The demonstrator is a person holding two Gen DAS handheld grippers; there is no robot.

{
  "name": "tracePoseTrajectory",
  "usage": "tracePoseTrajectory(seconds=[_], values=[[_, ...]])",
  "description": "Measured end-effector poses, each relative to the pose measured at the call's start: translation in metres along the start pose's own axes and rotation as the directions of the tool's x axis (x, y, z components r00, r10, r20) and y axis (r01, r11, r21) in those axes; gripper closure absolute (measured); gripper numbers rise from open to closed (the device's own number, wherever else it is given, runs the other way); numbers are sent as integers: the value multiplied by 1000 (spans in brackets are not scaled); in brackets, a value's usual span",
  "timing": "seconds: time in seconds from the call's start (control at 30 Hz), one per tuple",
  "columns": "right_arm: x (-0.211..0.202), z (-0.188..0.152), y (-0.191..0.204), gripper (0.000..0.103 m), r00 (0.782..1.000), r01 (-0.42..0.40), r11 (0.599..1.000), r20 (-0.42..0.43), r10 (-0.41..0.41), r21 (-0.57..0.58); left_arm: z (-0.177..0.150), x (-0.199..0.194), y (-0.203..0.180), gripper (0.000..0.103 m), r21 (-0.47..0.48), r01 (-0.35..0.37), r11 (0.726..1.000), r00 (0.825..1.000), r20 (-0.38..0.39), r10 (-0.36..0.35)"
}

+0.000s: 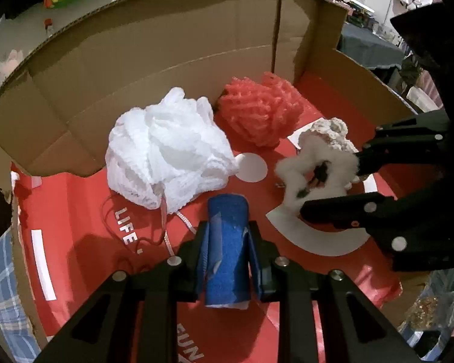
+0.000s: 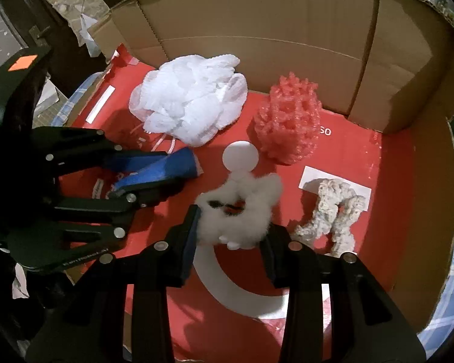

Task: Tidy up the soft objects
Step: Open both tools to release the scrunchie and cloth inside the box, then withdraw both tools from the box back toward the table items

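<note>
My left gripper is shut on a blue roll of soft fabric, held upright over the red floor of a cardboard box. My right gripper is shut on a fluffy white ring, low over the box floor; from the left wrist view it enters at the right. In the box lie a white mesh bath pouf, a coral-red mesh pouf and a cream crocheted ring. The left gripper with the blue roll shows at the left of the right wrist view.
The box has tall brown walls at the back and a low wall at the right. A blue checked cloth lies under the box. Cluttered shelves and a dark table stand beyond it.
</note>
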State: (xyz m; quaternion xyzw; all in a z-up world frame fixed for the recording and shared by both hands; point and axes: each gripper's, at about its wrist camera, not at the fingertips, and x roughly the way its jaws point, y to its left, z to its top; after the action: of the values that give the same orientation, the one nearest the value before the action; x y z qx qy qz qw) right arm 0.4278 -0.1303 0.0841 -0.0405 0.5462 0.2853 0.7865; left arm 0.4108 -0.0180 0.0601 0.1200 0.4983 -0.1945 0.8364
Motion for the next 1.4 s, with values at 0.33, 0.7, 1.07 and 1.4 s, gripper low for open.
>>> tracePoseTrajectory(seconds=[0.33,0.7,1.07,1.4], values=[[12,4,6,66,999,18,1000,-34,-18,8,0,-2,5,75,3,-5,1000,1000,10,5],[14,10,13,55,998,52,998,-37,-51,23,-8,-16,0,56,8,-9,1000,999,42,9],[-59,-13,49,37,989,104,994,102,-107,27,-41,-77,-4,29,-47,-4,999,988,156,11],[-159,-72,97,25,941,134,991,311,-136,28,-78,-176,-30,8,-126,12,992,933,358,34]])
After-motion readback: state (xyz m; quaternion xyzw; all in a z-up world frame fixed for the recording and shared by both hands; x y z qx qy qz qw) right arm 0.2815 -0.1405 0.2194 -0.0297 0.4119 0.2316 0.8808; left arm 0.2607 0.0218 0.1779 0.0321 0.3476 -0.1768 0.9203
